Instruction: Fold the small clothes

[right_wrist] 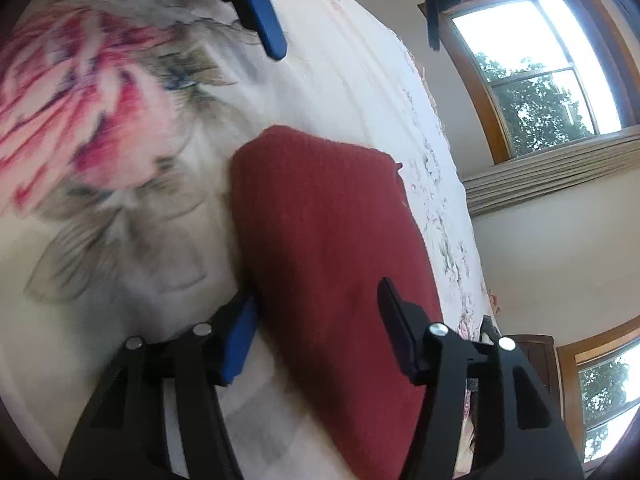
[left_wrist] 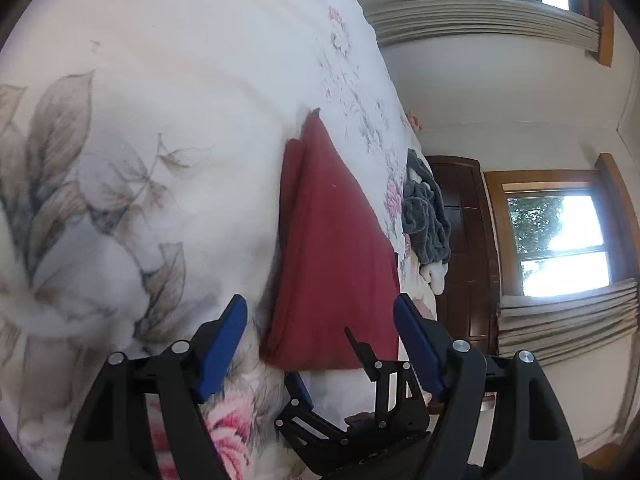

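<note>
**Grippers spread beside a folded red garment: risks to the fold**

Both grippers are hovering with jaws spread, gripping nothing. Floral bedspread [left_wrist: 168,128] is bearing the red garment [left_wrist: 332,248], lying folded; left gripper [left_wrist: 320,344] is facing its near edge, right gripper [right_wrist: 316,332] is straddling one end. Judged risk: a closing finger [right_wrist: 236,340] snagging one layer, dragging the fold open on soft bedding.

Dark red garment [left_wrist: 332,248], white floral bedspread [left_wrist: 168,92], grey clothes pile [left_wrist: 426,216], blue-padded black tongs [left_wrist: 320,320]
</note>
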A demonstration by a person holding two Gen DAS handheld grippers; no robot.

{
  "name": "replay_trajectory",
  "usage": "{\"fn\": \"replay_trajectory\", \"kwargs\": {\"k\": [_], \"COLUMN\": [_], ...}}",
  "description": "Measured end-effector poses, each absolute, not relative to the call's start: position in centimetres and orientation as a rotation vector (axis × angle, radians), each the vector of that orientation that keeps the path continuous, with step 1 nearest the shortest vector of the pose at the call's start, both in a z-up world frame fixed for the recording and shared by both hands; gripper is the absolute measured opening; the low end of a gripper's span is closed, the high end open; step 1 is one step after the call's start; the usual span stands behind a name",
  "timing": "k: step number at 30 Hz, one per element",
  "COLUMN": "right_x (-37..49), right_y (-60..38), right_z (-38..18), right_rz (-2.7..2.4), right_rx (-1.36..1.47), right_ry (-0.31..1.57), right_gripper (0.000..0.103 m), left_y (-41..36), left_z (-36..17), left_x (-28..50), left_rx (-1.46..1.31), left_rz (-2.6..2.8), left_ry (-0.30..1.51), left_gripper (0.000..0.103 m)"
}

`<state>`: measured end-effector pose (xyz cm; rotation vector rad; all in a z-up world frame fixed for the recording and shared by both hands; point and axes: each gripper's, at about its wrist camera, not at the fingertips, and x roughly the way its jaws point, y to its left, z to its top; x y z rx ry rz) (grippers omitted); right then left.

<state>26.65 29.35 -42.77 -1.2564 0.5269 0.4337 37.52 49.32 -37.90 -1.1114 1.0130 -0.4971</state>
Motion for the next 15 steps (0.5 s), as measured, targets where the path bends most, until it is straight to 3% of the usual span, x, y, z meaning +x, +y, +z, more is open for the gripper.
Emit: {"fn": "replay_trajectory", "kwargs": {"k": [12,15], "right_x": [28.3,28.6], "right_y": [30.5,30.5], "right_z": [-42.5,-42.7], "right_rz": [0.405,0.432], "right_rx": [-1.279,-1.271], "right_ry": [0.488,0.509], "right_gripper": [0.045,0.025], "left_y": [49.5,49.6], "left_z": [-37.7,-38.0], "left_x": [41.3,41.9], "left_rx": [-1.141,-1.155], "left_rz": [-0.526,-0.516], "left_ry": [1.006,1.019], "left_gripper": [0.076,0.076]}}
